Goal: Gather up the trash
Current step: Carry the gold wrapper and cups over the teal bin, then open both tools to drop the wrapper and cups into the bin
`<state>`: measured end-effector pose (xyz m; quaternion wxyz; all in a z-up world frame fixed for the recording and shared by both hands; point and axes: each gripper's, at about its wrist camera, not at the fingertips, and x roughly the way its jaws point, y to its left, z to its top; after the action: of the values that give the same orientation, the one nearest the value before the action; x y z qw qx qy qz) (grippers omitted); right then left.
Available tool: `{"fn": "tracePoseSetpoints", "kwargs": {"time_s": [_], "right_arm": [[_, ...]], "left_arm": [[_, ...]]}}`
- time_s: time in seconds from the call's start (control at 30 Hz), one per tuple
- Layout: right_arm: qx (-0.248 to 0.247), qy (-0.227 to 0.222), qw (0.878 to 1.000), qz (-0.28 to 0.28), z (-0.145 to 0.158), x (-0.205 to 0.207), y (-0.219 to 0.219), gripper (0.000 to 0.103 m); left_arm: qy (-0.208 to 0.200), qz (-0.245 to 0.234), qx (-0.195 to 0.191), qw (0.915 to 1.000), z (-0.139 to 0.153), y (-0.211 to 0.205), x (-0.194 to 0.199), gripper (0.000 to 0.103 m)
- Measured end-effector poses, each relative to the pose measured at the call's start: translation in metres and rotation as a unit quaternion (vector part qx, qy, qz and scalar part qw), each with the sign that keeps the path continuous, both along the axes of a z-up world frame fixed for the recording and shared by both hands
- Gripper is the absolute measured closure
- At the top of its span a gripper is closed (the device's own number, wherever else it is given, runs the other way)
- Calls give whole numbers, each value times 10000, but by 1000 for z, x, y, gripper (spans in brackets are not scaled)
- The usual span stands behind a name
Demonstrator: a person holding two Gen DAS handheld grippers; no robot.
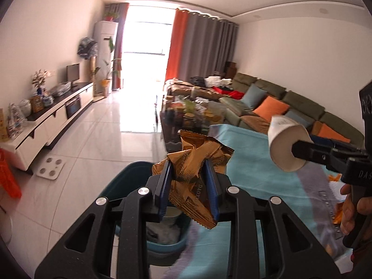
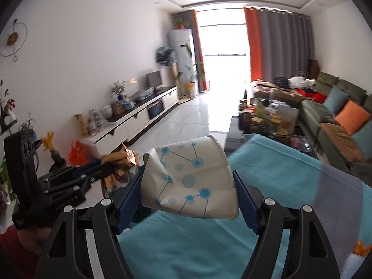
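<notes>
While the left wrist view looks down a long living room, the left gripper (image 1: pixel 188 183) sits at btm centre, its blue pads (image 1: pixel 165 186) set narrow and clamped on a crumpled gold snack wrapper (image 1: pixel 197 172). Wrapper sticks up past the fingertips and hangs out below them too. Directly under the gripper: a teal bin (image 1: pixel 121 181) on the white floor tiles, w/ pale trash visible inside. To the right, a table under a turquoise cloth (image 1: pixel 251 176). At right edge, the right gripper (image 1: pixel 300 150) enters from the side, one finger inside the mouth of a white paper cup (image 1: pixel 286 144) held above the cloth; a hand (image 1: pixel 351 211) grips its handle.

Right wrist view: right gripper (image 2: pixel 189 181) set wide, blue pads (image 2: pixel 130 193) pressed on both sides of the paper cup (image 2: pixel 188 179), which is dented and printed w/ blue dots and lines. Cup lies on its side betw. the fingers, above the turquoise cloth (image 2: pixel 186 244). At left, the left gripper (image 2: pixel 102 166) w/ the gold wrapper (image 2: pixel 125 158) at its tips, just beside the cup. Bin not visible in this view.
</notes>
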<state>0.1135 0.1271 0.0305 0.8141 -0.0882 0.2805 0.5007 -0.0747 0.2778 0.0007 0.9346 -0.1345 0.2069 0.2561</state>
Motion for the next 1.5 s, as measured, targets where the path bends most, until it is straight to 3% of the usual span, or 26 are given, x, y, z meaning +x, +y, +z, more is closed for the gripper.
{"fn": "tracePoseSetpoints", "kwargs": {"time_s": [0.37, 0.9, 1.13, 1.3, 1.5], "right_arm": [[-634, 422, 9952, 609, -35, 2, 94, 30], [-1144, 1371, 9806, 807, -84, 16, 167, 29], [-823, 1603, 9821, 555, -77, 29, 148, 23], [-371, 1667, 9848, 329, -57, 35, 120, 20], [190, 1404, 9899, 51, -24, 32, 73, 14]], "left_arm": [[470, 389, -261, 9978, -46, 48, -10, 74], [1034, 480, -611, 9916, -124, 102, 58, 67], [1017, 615, -612, 9910, -131, 110, 70, 38], [717, 764, -554, 9930, -114, 109, 57, 26], [467, 787, -304, 9953, -84, 88, 36, 13]]}}
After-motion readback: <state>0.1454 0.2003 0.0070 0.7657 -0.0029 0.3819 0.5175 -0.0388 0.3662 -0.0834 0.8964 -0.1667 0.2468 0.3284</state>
